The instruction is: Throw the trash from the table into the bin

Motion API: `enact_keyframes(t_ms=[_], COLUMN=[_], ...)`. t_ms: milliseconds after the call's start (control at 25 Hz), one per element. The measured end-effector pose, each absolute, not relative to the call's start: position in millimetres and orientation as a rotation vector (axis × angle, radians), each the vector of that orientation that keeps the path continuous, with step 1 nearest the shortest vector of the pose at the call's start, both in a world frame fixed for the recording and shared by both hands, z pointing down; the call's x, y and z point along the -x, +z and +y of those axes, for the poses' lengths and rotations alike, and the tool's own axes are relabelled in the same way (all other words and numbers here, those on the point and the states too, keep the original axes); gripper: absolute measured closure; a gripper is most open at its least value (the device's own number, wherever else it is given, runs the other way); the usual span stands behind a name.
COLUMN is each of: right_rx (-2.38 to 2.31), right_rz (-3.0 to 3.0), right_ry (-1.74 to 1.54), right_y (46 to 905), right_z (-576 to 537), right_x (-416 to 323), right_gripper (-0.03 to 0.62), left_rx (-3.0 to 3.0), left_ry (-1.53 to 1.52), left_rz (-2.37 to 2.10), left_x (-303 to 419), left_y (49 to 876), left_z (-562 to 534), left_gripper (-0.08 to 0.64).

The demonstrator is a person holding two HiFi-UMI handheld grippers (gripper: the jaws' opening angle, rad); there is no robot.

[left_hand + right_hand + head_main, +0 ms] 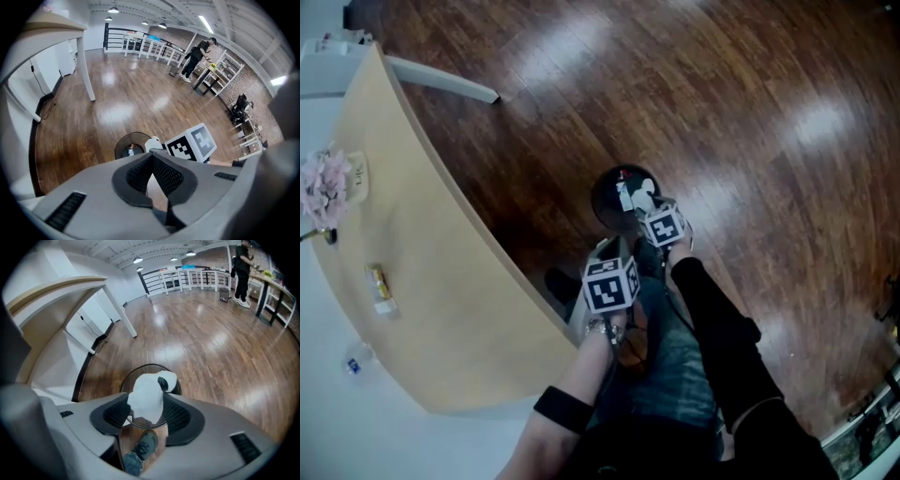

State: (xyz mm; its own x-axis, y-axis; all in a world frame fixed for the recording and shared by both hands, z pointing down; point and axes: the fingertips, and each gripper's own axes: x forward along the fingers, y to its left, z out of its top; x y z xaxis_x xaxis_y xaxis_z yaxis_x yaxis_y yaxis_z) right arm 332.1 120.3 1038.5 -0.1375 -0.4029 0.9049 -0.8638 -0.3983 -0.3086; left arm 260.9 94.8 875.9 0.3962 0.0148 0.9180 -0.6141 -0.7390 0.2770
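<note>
White crumpled paper [146,394] sits between my right gripper's [147,403] parted jaws, right above the black bin [150,365] on the floor; my left gripper [152,158] is closed, empty.

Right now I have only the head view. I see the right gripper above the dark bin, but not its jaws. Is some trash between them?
Observer: Yes. In the right gripper view, a crumpled white paper sits between the jaws of the right gripper, which stand apart.
Operator: Is the paper lined up with the opening?
Observer: Yes. Seen along the jaws, the round rim of the bin shows all around the paper.
Operator: And does the left gripper carry anything?
Observer: No. In the left gripper view, the jaws of the left gripper are together at the tips, with nothing between them.
</note>
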Motion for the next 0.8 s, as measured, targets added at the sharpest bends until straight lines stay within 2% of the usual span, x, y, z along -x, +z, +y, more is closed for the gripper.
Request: enact_keyframes(t_ms=[40, 480, 800], right_rx=[-1.739, -1.77, -1.87], right_rz=[-1.415, -1.464, -1.514], right_ry=[1.558, 1.58, 1.568], right_y=[1040.3, 1019.4, 939.2], right_z=[119.3, 127.2, 151.2], right_x=[-332.8, -324.0, -314.2], right_gripper=[0.347, 0.347, 0.347], left_rx=[-2.066, -2.071, -2.101], left_ry=[1.364, 1.376, 1.332], left_rz=[-0.507, -0.489, -0.396], left_x=[-261.2, -260.1, -264.0], left_y=[876.4, 869.1, 833.5], left_z=[94.1, 102.0, 111.9], left_gripper=[0.552, 0.552, 0.552])
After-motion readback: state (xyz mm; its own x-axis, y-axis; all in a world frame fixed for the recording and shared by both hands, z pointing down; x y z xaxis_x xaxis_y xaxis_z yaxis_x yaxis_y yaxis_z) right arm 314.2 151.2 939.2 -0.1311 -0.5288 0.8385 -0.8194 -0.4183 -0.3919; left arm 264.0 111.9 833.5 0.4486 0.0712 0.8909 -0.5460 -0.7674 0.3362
